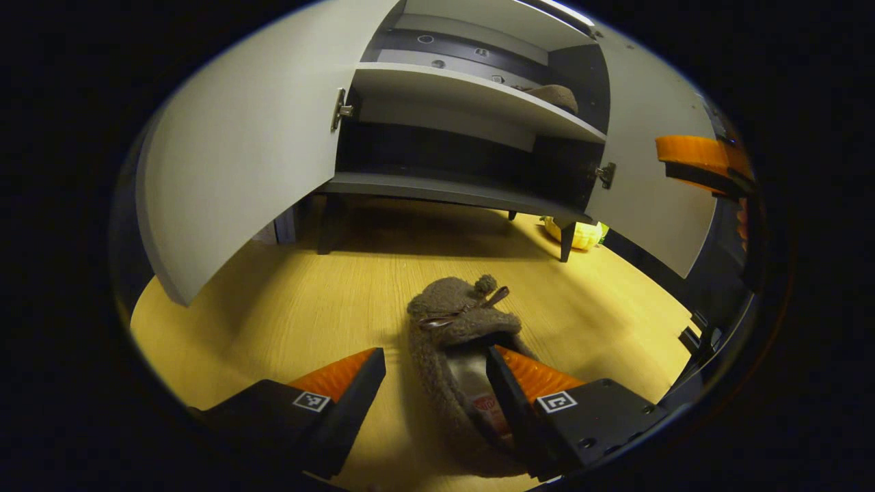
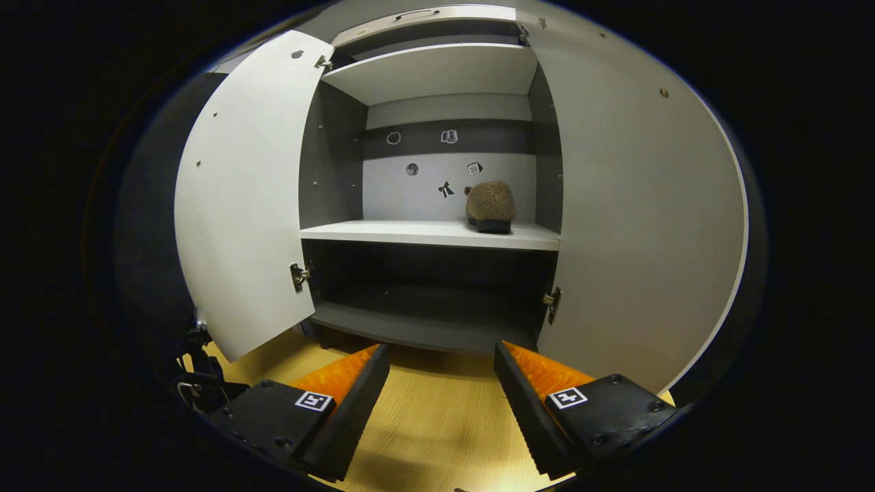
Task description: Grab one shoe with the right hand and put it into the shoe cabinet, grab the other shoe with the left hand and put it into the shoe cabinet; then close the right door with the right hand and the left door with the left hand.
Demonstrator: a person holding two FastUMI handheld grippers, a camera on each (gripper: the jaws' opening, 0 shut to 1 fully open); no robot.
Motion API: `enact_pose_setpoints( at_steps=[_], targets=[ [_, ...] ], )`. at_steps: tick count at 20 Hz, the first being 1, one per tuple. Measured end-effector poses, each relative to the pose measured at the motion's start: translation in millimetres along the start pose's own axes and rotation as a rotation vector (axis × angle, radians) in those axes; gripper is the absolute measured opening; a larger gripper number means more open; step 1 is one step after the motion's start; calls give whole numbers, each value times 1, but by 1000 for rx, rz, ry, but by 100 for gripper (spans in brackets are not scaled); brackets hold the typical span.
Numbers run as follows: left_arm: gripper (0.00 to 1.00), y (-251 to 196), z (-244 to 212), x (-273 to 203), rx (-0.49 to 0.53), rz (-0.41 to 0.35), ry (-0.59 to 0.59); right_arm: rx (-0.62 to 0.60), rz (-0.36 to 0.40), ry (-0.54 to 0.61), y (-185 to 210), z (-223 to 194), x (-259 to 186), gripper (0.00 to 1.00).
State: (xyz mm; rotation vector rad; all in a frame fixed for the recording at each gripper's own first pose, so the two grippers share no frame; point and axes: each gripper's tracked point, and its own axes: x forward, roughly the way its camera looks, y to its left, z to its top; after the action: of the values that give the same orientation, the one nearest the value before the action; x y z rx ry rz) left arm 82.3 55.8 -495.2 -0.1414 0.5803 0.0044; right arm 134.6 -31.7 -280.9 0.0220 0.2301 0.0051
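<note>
Wooden floor point(image 1: 287, 314) carries the soft, light brown fuzzy slipper point(image 1: 458, 342); left gripper point(image 1: 436, 383), fingers apart, straddles its pliable side wall.

Wooden floor point(image 1: 307, 321): lower frame, left gripper view. Yellow object point(image 1: 577, 234): on the floor at right of centre, partly hidden.

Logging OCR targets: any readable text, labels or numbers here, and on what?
None readable.
Stickers on the shoe cabinet's back wall: small pictures, text too small to tell.
Red insole label in the floor shoe: blurred.
Finger markers: square patterns, no words.
</note>
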Motion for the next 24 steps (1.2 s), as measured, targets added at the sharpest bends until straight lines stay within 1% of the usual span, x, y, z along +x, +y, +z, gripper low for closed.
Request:
enact_pose_setpoints(
  at_steps=[4, 6, 7, 8, 10, 11, 12, 13, 14, 15, 16, 18, 19, 21, 24],
  targets=[
    [94, 11, -5, 14, -14, 26, 39, -10, 24, 20, 1, -5, 12, 99],
    [90, 13, -7, 20, -24, 28, 50, -9, 34, 26, 0, -6, 19, 99],
    [86, 12, -6, 23, -27, 29, 46, -7, 39, 30, 0, -7, 23, 99],
    [85, 12, -6, 25, -22, 30, 46, -6, 44, 33, 0, -7, 27, 99],
    [80, 8, -3, 30, 0, 21, 44, -8, 53, 36, 0, -8, 34, 99],
    [72, 5, -3, 33, 15, 15, 44, -7, 57, 40, 0, -9, 38, 99],
    [69, 4, -2, 34, 28, 12, 46, -5, 63, 45, 0, -10, 42, 99],
    [60, 1, -2, 37, 40, 4, 49, -3, 67, 49, 1, -11, 45, 99],
    [57, 1, -1, 38, 48, 6, 51, -3, 71, 53, 1, -12, 48, 99],
    [51, 2, -1, 40, 52, 4, 56, -5, 76, 58, 2, -14, 51, 99],
    [49, 4, -1, 42, 48, 4, 61, -8, 80, 64, 3, -15, 54, 99],
    [42, 10, 2, 45, 13, 27, 44, -11, 89, 71, 5, -17, 58, 99],
    [27, 11, 3, 47, 2, 32, 46, -12, 95, 76, 7, -18, 59, 99],
    [13, 12, 6, 47, 22, 38, 50, -17, 100, 81, 7, -19, 61, 99],
    [7, 7, 8, 44, 45, 32, 69, -14, 118, 81, 12, -14, 63, 99]
  ],
)
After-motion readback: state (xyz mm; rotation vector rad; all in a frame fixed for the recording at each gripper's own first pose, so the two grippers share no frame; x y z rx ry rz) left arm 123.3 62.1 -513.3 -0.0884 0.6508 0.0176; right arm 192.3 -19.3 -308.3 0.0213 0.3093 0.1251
